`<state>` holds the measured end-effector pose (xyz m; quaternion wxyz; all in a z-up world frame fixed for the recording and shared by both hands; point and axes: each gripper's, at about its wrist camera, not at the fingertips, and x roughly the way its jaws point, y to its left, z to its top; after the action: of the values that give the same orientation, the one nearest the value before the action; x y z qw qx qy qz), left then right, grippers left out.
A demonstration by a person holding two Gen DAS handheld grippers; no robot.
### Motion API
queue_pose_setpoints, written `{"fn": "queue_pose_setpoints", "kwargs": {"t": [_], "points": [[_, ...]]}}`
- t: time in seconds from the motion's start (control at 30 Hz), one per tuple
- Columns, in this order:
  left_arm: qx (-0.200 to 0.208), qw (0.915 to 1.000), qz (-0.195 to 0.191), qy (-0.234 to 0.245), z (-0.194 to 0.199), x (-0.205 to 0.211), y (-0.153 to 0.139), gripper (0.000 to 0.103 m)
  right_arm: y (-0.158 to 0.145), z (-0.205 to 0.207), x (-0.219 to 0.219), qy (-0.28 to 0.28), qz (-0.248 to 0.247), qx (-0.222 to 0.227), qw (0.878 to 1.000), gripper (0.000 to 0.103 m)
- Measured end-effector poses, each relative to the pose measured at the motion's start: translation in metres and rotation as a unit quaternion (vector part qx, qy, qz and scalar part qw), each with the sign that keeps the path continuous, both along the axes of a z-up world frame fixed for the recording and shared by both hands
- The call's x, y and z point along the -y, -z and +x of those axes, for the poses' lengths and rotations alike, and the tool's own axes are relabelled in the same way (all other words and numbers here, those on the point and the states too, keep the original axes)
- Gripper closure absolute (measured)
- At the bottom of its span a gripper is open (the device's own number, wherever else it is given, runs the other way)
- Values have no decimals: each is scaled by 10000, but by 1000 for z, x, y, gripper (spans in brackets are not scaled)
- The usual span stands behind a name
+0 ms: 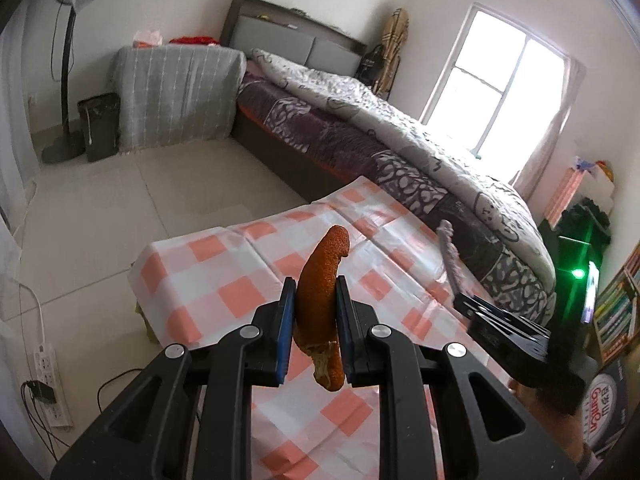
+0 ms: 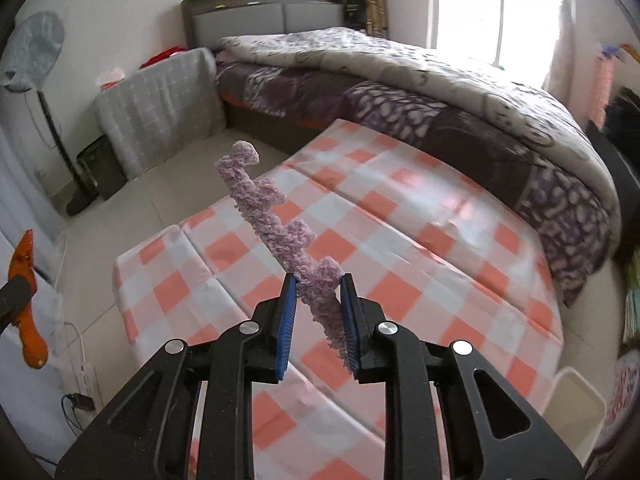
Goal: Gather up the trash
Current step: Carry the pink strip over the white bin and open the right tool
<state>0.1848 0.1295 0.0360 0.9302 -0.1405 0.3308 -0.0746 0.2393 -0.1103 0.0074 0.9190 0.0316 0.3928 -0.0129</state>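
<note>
Orange peel (image 1: 320,308) sits pinched between the pads of my left gripper (image 1: 316,284), lifted above the checked tablecloth (image 1: 224,276). My right gripper (image 2: 319,280) clamps a fuzzy purple strip (image 2: 276,232), also held above the cloth.

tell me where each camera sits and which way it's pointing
Left wrist: sits on the left gripper, looking along its fingers over the checkered table toward the bed; it is shut on an orange peel, and the right gripper shows at right.
Right wrist: sits on the right gripper, same heading, shut on a purple fuzzy strip; the peel appears at far left.
Shared: table, bed, window, standing fan, dark bin.
</note>
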Motion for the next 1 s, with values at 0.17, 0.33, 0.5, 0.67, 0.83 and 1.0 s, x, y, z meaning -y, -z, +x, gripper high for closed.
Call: {"fn": "queue_pose_setpoints", "kwargs": {"t": [0.17,0.33,0.5,0.67,0.83,1.0], "points": [[74,9999,90,114,-8,18,-1,83,0,-31,24,263,124,-8,9996,82],[120,9993,247,269,-13,39,2,83,4,-64,53,504,254,79,9984,81],[131,9983,371,427,-16,62,7,83,9,-90,86,827,339,256,9957,81],[249,9962,526,643,-22,92,8,83,16,-104,122,1211,462,242,9913,81],[272,9944,599,833,-23,119,11,83,12,-119,148,1492,534,315,9869,81],[278,9912,685,1102,-26,149,16,83,13,-132,176,1792,686,267,9811,81]]}}
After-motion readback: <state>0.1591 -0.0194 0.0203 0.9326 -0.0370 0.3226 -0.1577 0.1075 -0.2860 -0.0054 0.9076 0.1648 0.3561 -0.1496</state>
